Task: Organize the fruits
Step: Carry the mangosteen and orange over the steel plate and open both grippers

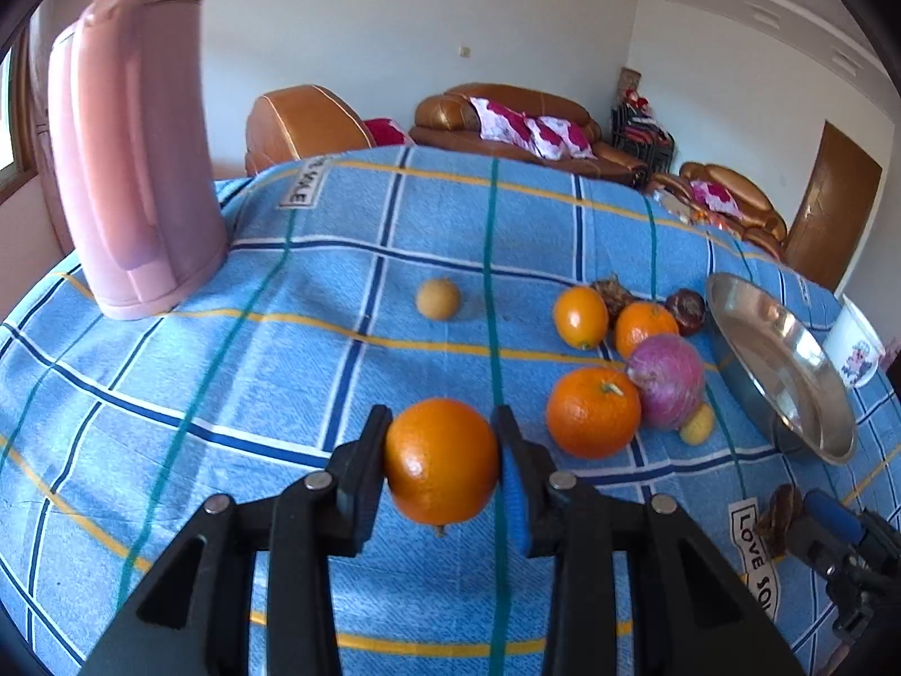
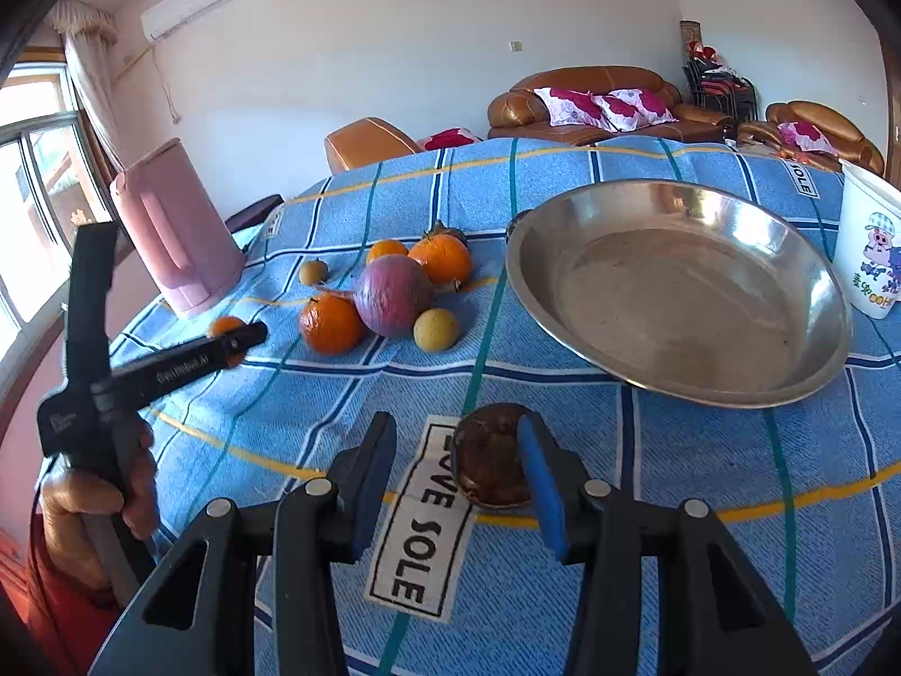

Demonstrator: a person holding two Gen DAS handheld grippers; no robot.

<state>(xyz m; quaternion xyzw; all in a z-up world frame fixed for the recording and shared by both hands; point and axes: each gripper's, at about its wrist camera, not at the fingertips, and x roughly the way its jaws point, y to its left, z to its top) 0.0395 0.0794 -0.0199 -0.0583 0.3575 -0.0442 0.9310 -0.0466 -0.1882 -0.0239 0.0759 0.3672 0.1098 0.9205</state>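
Observation:
My left gripper (image 1: 441, 418) is shut on an orange (image 1: 442, 462), with both pads against its sides just above the blue checked cloth (image 1: 225, 372). The right wrist view shows the left gripper (image 2: 248, 338) in a hand, that orange (image 2: 225, 325) peeking out behind it. My right gripper (image 2: 456, 422) is open; a dark brown fruit (image 2: 487, 459) lies against its right blue pad (image 2: 540, 473), with a gap to the left finger. More oranges (image 1: 594, 411), a purple round fruit (image 1: 667, 374) and small yellowish fruits (image 1: 438, 298) lie loose left of a steel basin (image 2: 681, 388).
A pink kettle (image 1: 135, 169) stands at the table's far left. A white printed cup (image 2: 870, 248) sits just right of the basin. Brown sofas (image 1: 507, 112) line the wall beyond the table. The cloth's "LOVE SOLE" label (image 2: 422, 512) lies under my right gripper.

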